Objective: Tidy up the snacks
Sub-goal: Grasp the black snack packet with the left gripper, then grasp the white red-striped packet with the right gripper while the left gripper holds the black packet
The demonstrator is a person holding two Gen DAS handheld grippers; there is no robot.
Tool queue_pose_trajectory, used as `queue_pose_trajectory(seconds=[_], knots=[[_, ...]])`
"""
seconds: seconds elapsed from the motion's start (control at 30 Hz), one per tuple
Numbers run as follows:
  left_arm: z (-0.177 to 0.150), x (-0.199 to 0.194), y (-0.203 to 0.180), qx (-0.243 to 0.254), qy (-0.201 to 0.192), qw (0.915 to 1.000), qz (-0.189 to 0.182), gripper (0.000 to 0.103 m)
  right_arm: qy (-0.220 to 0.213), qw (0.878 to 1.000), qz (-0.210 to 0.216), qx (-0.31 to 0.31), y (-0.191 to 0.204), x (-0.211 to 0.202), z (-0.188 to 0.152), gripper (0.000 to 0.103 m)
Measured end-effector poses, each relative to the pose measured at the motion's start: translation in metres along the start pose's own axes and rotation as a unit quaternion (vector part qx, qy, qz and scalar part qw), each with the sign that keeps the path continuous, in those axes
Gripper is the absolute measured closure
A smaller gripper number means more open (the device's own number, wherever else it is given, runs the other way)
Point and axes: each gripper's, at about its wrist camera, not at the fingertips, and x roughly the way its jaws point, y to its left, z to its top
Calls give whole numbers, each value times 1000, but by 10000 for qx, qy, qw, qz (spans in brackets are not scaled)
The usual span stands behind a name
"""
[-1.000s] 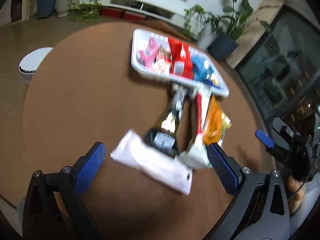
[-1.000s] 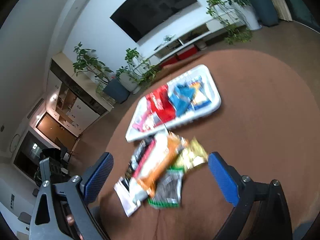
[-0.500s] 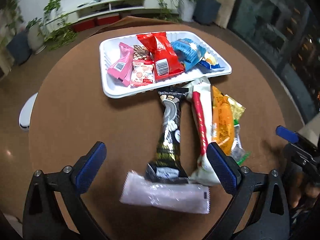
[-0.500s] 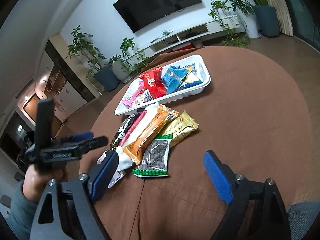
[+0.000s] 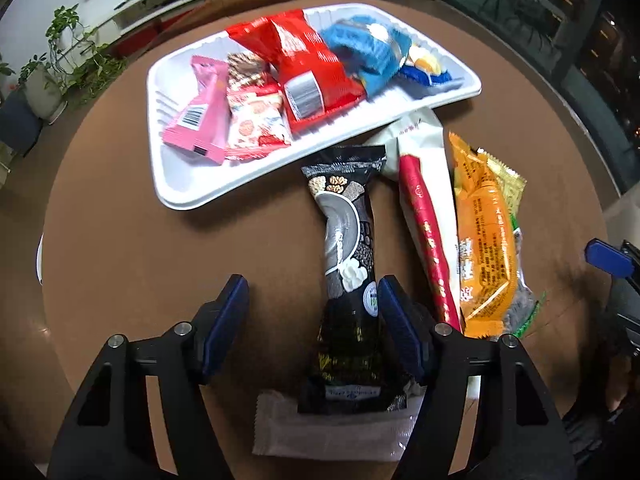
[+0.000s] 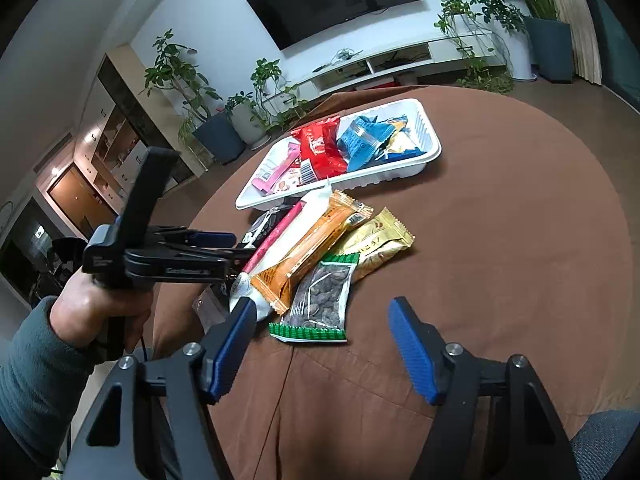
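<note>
My left gripper (image 5: 314, 314) points steeply down over a round brown table (image 5: 160, 260). Its blue-padded jaws have just been closing and now stand half open, straddling the near end of a long black snack bar wrapper (image 5: 348, 264) without pressing it. The bar's long axis runs away from me toward a white foam tray (image 5: 192, 196) already holding several packets. My left gripper is the nearer. My right gripper (image 6: 322, 344), jaws also narrowing and holding nothing, hovers beside a clear packet of dark seeds (image 6: 320, 300).
</note>
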Motion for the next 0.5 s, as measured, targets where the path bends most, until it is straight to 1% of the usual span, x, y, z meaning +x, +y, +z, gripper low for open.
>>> queue_pose_trajectory(seconds=[0.03,0.13,0.2,0.3,0.4,0.5], knots=[[1,3,0,9,51,10000,2,39,4,10000,7,-13,1,0,1,32],[7,9,0,47,54,9999,-86,49,1,9999,12,-132,7,-1,4,34],[11,9,-3,126,43,9998,-123,68,15,9998,54,-197,12,0,6,34],[12,8,-9,275,26,9995,-166,81,56,9996,75,-269,17,2,8,37],[9,7,-9,260,-48,9993,-269,82,65,9995,90,-299,22,3,15,37],[3,4,0,97,-147,9989,-430,83,60,9992,146,-356,30,4,27,37]])
